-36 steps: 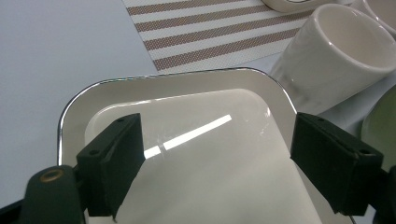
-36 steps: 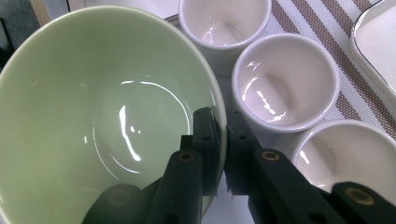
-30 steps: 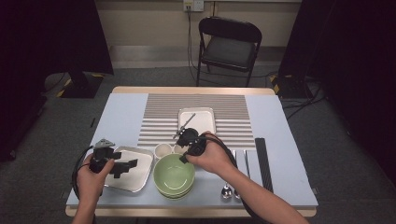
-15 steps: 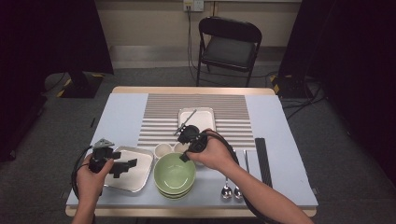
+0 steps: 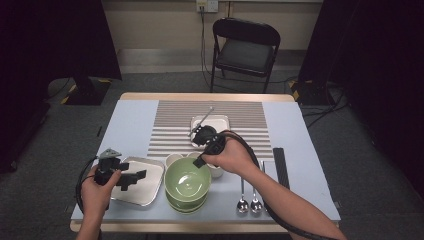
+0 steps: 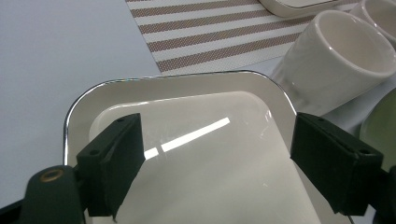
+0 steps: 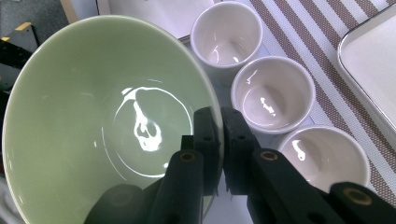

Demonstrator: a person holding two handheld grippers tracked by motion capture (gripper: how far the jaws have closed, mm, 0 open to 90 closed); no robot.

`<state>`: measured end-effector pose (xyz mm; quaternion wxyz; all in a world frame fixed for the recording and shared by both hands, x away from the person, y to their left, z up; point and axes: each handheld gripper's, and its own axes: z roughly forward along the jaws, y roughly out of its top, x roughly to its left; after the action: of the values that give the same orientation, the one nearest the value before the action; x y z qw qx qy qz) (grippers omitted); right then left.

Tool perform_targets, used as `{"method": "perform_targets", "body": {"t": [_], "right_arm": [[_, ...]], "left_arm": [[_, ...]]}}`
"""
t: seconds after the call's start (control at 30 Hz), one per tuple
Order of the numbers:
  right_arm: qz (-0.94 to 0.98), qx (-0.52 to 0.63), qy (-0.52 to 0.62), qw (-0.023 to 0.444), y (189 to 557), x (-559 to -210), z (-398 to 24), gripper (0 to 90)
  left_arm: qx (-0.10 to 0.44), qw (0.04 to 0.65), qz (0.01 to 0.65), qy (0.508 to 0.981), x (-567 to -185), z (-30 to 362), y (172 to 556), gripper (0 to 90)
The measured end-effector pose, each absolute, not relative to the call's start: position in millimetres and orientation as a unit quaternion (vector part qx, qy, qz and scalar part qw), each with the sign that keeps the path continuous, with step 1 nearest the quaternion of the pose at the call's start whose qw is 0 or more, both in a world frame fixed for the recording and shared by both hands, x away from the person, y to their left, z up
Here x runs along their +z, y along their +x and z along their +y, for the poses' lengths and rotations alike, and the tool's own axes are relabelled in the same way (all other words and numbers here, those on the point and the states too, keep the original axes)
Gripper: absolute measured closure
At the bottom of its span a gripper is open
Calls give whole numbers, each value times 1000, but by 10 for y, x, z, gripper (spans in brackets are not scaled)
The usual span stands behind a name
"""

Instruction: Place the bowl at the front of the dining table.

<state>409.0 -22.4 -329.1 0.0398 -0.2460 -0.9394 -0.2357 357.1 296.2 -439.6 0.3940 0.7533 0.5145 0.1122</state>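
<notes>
Nearest the person's edge of the tabletop (image 5: 130, 112), we find two spoons (image 5: 249, 202) lying side by side, right of a stack of green bowls (image 5: 186, 200). We observe the right tool (image 7: 219, 140) clamped on the rim of the top green bowl (image 7: 93, 121), one jaw inside the rim and one outside. In the high view that bowl (image 5: 187, 181) sits tilted above the rest of the stack, the right tool (image 5: 199, 162) gripping its far right edge.

Left of the stack, the left tool (image 6: 215, 163) hovers over a shiny rectangular tray (image 6: 187, 107), its jaws wide apart with nothing between them. We see the same tray (image 5: 150, 175) just beside the bowls in the high view, with the left tool (image 5: 135, 177) above it.

Beyond the bowls stand three cream cups (image 7: 273, 95) in a row, close together. Farther back, on the striped placemat (image 5: 240, 112), rests a white rectangular dish (image 5: 220, 122) with a utensil (image 5: 202, 120) leaning across it. A dark flat bar (image 5: 281, 167) lies along the mat's right side. Behind the tabletop stands a folding chair (image 5: 245, 47).
</notes>
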Motion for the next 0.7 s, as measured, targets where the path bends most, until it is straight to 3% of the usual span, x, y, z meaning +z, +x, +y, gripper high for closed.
{"method": "perform_targets", "body": {"t": [0.7], "right_arm": [[-934, -244, -256, 60, 4264, -3074, -307, 860]], "left_arm": [[110, 394, 510, 757, -4404, 2925, 3575, 174]]}}
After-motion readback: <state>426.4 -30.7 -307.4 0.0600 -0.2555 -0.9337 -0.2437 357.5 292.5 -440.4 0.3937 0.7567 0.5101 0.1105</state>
